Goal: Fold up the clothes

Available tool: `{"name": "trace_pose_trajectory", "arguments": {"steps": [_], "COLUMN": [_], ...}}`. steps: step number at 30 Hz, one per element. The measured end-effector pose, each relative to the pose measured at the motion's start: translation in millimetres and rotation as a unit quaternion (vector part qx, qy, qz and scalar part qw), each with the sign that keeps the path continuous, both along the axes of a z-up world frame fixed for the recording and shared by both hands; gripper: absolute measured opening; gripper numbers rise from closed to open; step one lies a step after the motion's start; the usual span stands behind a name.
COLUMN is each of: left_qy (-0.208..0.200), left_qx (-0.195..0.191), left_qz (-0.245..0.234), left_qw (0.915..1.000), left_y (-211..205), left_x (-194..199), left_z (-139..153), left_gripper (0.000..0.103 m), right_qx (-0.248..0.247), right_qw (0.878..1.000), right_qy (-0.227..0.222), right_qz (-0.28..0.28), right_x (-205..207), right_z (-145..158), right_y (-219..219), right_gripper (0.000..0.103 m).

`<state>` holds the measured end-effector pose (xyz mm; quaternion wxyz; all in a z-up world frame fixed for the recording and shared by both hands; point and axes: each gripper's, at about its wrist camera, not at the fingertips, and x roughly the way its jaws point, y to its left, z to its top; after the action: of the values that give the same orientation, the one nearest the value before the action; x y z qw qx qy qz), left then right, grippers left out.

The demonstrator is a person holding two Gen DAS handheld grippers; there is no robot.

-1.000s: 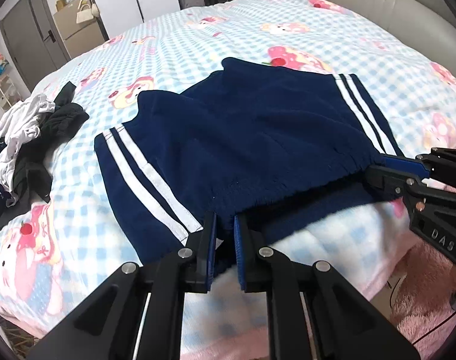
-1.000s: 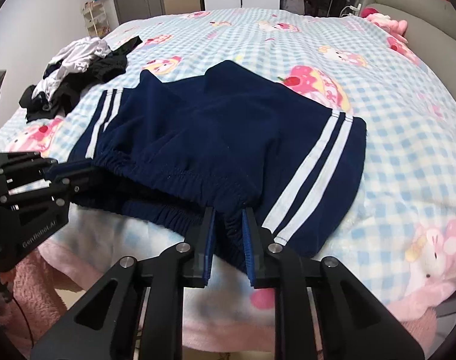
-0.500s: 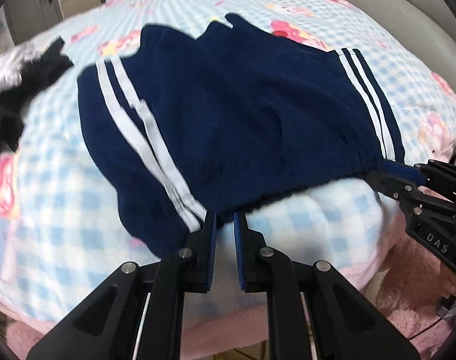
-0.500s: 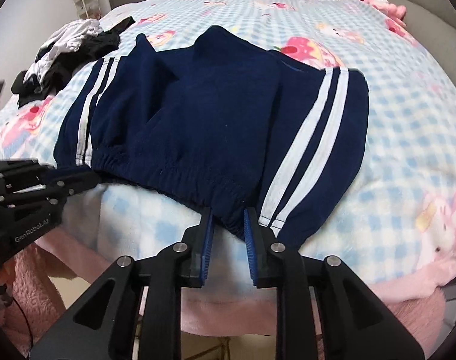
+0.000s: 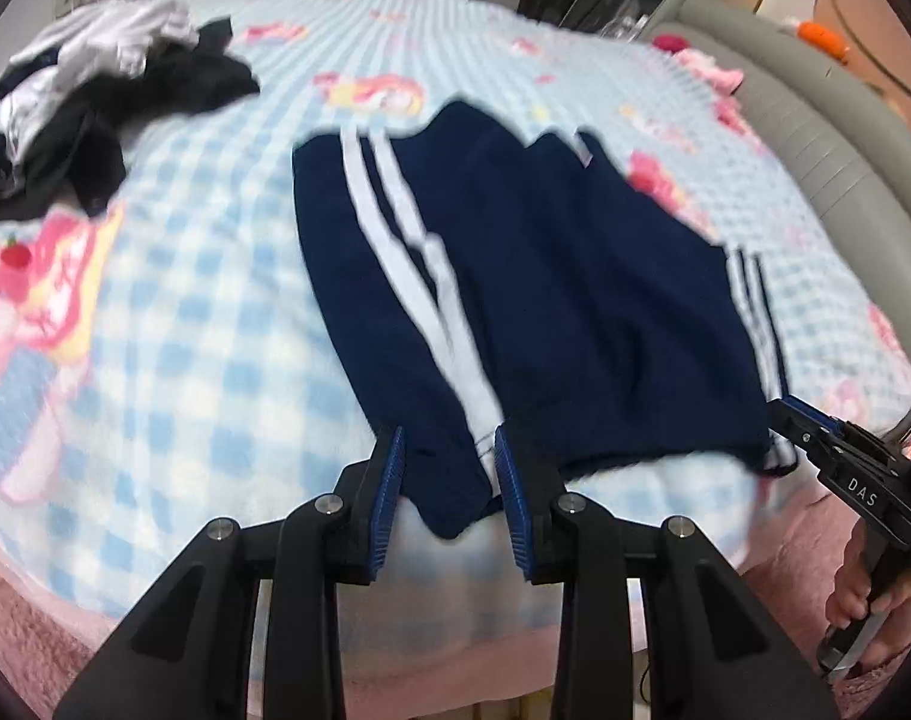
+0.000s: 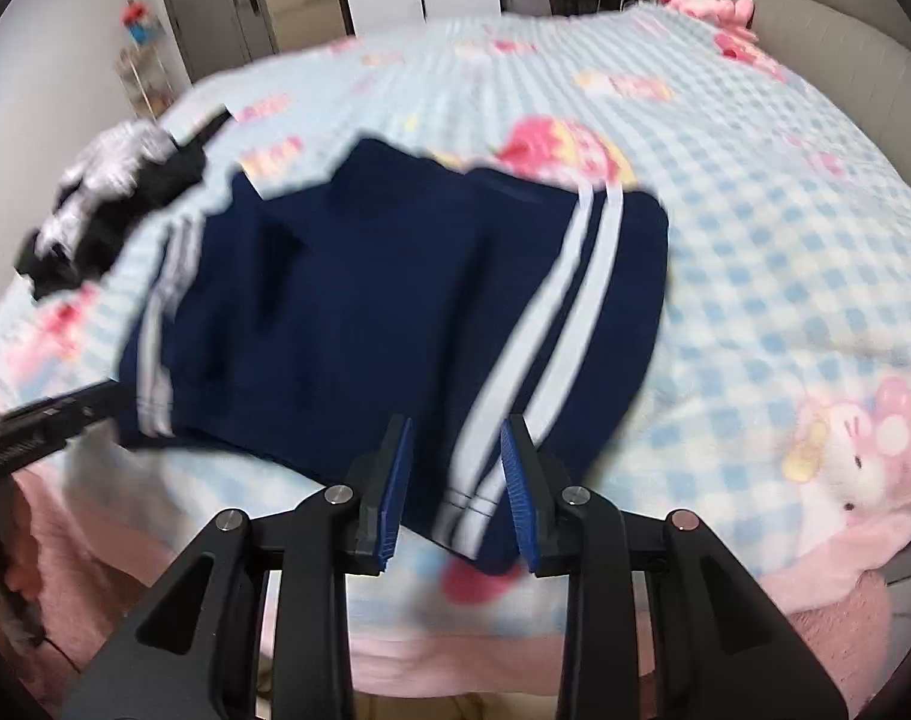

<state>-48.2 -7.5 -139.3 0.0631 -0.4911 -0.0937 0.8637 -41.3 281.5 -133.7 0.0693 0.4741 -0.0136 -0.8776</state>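
Left wrist: we see left gripper (image 5: 449, 462) jaws opening around navy shorts (image 5: 539, 300) corner, hand (image 5: 875, 618) visible | right wrist: right gripper (image 6: 455, 468) jaws opening, striped hem between

Both views are smeared by motion blur. The navy shorts (image 5: 575, 300) have soft, doubled outlines, so their folds are unclear. The pile of clothes (image 5: 95, 102) near the bed's far left corner is too blurred to separate into garments. A hand (image 5: 869, 606) at the right edge is partly cut off. The cartoon prints on the bedspread (image 6: 755, 228) are indistinct.
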Motion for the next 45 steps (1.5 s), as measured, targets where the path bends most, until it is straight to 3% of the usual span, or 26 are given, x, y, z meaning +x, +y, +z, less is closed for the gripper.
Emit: {"name": "trace_pose_trajectory", "arguments": {"steps": [3, 8, 14, 16, 24, 27, 29, 32, 36, 38, 41, 43, 45], "left_qy": [-0.015, -0.020, 0.000, -0.002, -0.043, -0.041, -0.043, -0.052, -0.051, -0.053, -0.047, -0.040, -0.038], "left_qx": [-0.021, -0.020, 0.109, 0.128, 0.143, 0.153, 0.155, 0.110, 0.091, 0.107, 0.127, 0.132, 0.135], "left_qz": [0.006, 0.025, 0.035, 0.038, 0.051, 0.040, 0.041, 0.064, 0.074, 0.066, 0.065, 0.071, 0.085], "left_qw": [0.9997, 0.9993, 0.9935, 0.9911, 0.9875, 0.9865, 0.9861, 0.9905, 0.9917, 0.9906, 0.9887, 0.9879, 0.9865], "left_y": [1.9, -4.9, -24.9, -25.6, -27.9, -23.4, -21.0, -15.5, -5.0, -3.5, -5.0, -9.2, -14.2], "left_x": [2.3, 7.2, 11.3, 9.3, 2.7, -2.8, -9.0, -13.6, -15.5, -14.8, -10.7, -3.6, 5.2], "left_z": [-7.1, 2.4, 19.2, 17.4, -11.1, -14.7, -16.8, -18.0, -18.8, -20.4, -17.9, -15.7, -13.7], "left_gripper": [0.035, 0.035, 0.033, 0.033, 0.034, 0.046, 0.047, 0.046, 0.046, 0.043, 0.019, 0.018, 0.017], "right_qx": [0.014, 0.017, -0.046, -0.048, -0.039, -0.062, -0.080, -0.088, -0.081, -0.083, -0.063, -0.053, -0.053], "right_qw": [1.000, 0.999, 0.997, 0.997, 0.998, 0.996, 0.995, 0.995, 0.995, 0.994, 0.997, 0.998, 0.998], "right_qy": [-0.008, -0.008, 0.019, 0.018, -0.013, -0.036, -0.039, -0.036, -0.047, -0.058, -0.035, -0.016, 0.001], "right_qz": [-0.013, -0.031, -0.050, -0.054, -0.057, -0.046, -0.038, -0.028, -0.038, -0.041, -0.032, -0.030, -0.034], "right_x": [4.8, 7.7, 13.0, 11.8, 3.6, -2.3, -6.3, -11.9, -16.9, -18.1, -8.1, 1.4, 11.1], "right_z": [-11.3, -4.5, 16.8, 16.7, -3.8, -17.0, -18.8, -15.9, -26.6, -34.8, -23.9, -11.8, -0.4], "right_y": [3.2, 15.8, 33.1, 35.4, 30.3, 27.2, 24.6, 19.7, 18.9, 18.8, 14.4, 14.0, 16.6], "right_gripper": [0.031, 0.034, 0.036, 0.037, 0.037, 0.039, 0.042, 0.043, 0.043, 0.036, 0.025, 0.011, 0.010]}}
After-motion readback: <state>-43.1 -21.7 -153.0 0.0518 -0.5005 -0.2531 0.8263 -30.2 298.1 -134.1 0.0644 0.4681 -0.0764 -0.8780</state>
